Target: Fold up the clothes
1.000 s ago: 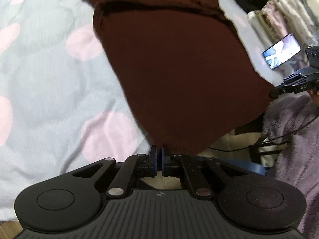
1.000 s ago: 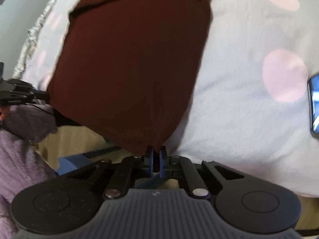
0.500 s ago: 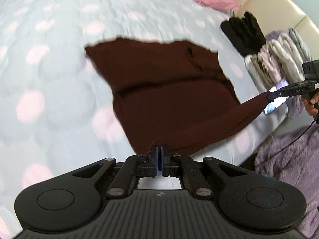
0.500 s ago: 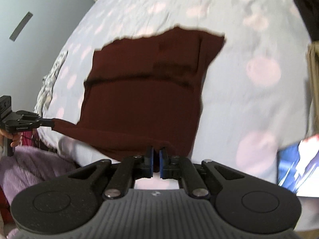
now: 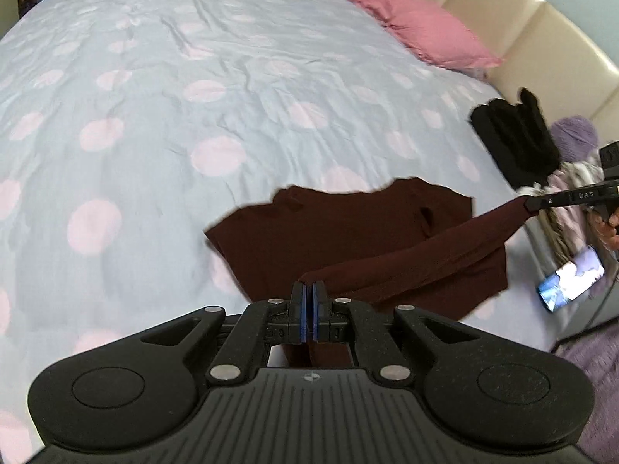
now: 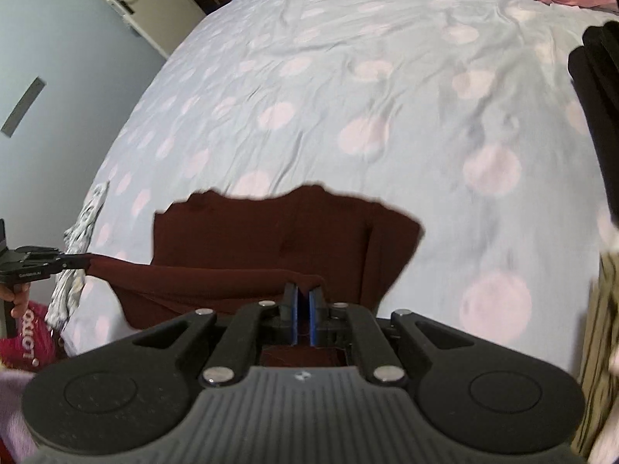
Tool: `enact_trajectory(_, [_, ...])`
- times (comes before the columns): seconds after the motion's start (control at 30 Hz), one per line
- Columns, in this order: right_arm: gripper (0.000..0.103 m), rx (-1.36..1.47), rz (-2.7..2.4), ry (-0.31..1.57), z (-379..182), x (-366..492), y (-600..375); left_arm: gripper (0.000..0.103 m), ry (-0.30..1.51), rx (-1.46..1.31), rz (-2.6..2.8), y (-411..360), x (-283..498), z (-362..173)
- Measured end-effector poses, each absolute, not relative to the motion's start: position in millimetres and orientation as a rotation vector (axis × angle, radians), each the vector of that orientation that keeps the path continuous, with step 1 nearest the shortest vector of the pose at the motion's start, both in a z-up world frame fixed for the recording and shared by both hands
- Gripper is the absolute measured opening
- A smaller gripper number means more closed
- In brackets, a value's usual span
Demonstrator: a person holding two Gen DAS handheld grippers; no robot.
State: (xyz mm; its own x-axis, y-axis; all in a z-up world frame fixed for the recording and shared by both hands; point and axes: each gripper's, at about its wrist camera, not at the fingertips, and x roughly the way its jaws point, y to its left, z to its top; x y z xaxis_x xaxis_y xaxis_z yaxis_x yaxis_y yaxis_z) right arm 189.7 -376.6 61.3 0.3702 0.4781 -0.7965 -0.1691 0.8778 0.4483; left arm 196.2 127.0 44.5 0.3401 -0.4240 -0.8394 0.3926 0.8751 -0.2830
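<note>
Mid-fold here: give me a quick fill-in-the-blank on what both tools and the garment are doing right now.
1. Both tools are shut on the hem of the ____ garment.
2. The left tool and the right tool hold that edge ____ the bed, stretched between them.
3. The pillow near the headboard is ____.

Missing words: maroon; above; pink

White letters reading "DAS" stand on the black arm of the right tongs [image 5: 530, 203], seen from the left wrist view. In the right wrist view, small pale lettering runs along the body of the left tongs [image 6: 83, 260]; it is too fine to read, though it may begin with "G". At the lower left of that view a red bag [image 6: 23, 344] carries white letters turned on their side, roughly "LOTTO", partly cut off.
</note>
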Motion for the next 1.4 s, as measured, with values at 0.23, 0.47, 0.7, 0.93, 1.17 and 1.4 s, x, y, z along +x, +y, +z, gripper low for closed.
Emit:
enact_trajectory(0.23, [0.007, 0.339, 0.364, 1.188, 15, 248, -378, 0.001, 1.136, -0.066, -0.506, 123, 242, 2])
enact_trajectory(0.47, [0.008, 0.37, 0.332, 1.221, -23, 278, -379, 0.001, 1.17, -0.1, -0.48, 119, 287, -41])
enact_trajectory(0.7, [0.022, 0.38, 0.303, 1.153, -16, 272, -383, 0.011, 1.119, -0.138, -0.441, 126, 283, -29])
enact_trajectory(0.93, [0.031, 0.273, 0.329, 1.027, 16, 236, -360, 0.021, 1.05, -0.12, -0.479, 117, 250, -4])
enact_trajectory(1.17, [0.023, 0.131, 0.444, 1.026, 1, 202, -310, 0.021, 1.029, -0.052, -0.594, 78, 209, -12])
enact_trajectory(1.4, [0.023, 0.076, 0.484, 1.071, -33, 201, -272, 0.021, 1.066, -0.041, -0.611, 39, 205, -57])
